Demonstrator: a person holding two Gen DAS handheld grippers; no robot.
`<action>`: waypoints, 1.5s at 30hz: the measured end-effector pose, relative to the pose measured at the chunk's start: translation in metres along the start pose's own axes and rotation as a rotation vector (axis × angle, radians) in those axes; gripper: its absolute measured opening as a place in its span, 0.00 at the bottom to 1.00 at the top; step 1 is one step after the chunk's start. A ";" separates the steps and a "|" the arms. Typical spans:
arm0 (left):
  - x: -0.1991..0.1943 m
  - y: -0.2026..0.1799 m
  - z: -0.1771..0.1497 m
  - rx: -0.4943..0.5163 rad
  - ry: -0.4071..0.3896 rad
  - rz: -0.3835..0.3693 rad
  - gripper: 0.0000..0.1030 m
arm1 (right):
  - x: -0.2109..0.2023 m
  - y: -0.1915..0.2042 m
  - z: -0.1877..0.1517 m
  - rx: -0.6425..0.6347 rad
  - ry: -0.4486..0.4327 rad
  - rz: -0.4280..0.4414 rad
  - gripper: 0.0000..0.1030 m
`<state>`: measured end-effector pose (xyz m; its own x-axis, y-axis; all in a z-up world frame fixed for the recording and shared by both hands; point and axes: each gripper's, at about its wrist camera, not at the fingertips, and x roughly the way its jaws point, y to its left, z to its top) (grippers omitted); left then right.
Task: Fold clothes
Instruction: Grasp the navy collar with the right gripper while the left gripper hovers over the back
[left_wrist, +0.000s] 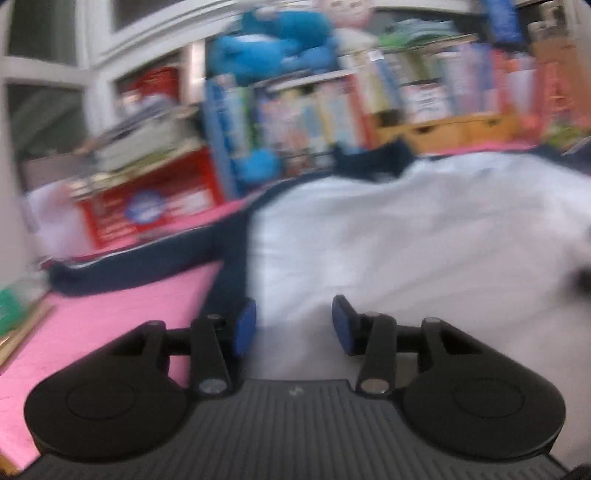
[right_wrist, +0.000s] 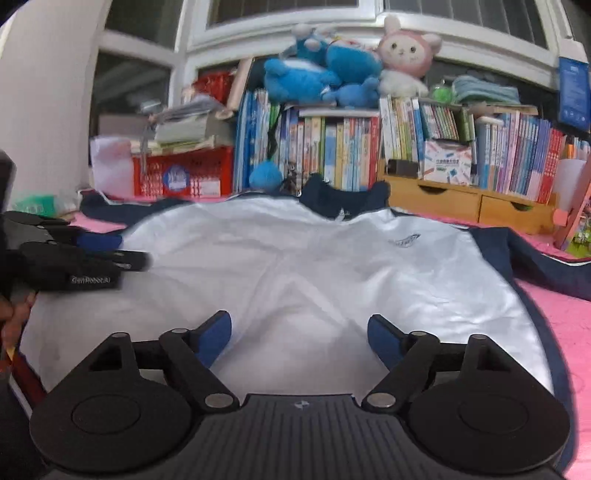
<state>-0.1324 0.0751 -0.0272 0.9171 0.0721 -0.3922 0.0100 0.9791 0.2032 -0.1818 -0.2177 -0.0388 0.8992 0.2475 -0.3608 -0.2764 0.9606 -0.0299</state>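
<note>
Directly ahead of the right gripper (right_wrist: 299, 334), a white jacket (right_wrist: 295, 266) with navy sleeves and collar lies spread flat on the pink table (right_wrist: 565, 314), its collar at the far end near the row of books (right_wrist: 351, 155) and the plush toys (right_wrist: 325, 74) on top. Both of this gripper's blue pads stand wide apart just above the hem, holding nothing. Off to its left, the left gripper (left_wrist: 293, 325) hovers over the jacket's left side by the navy sleeve (left_wrist: 140, 262), its pads also parted and empty.
</note>
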 end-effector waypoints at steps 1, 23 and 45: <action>0.002 0.011 0.000 -0.032 0.010 -0.009 0.52 | -0.004 -0.015 -0.003 0.010 0.005 -0.065 0.78; 0.125 0.007 0.071 -0.001 0.214 -0.080 0.46 | 0.125 -0.006 0.096 -0.044 0.273 0.254 0.71; 0.171 -0.015 0.131 -0.056 0.268 -0.367 0.40 | 0.210 -0.102 0.144 0.080 0.323 0.052 0.29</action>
<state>0.0765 0.0477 0.0201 0.7214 -0.2421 -0.6488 0.2867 0.9572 -0.0384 0.0845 -0.2455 0.0224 0.7269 0.2559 -0.6373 -0.2802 0.9577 0.0649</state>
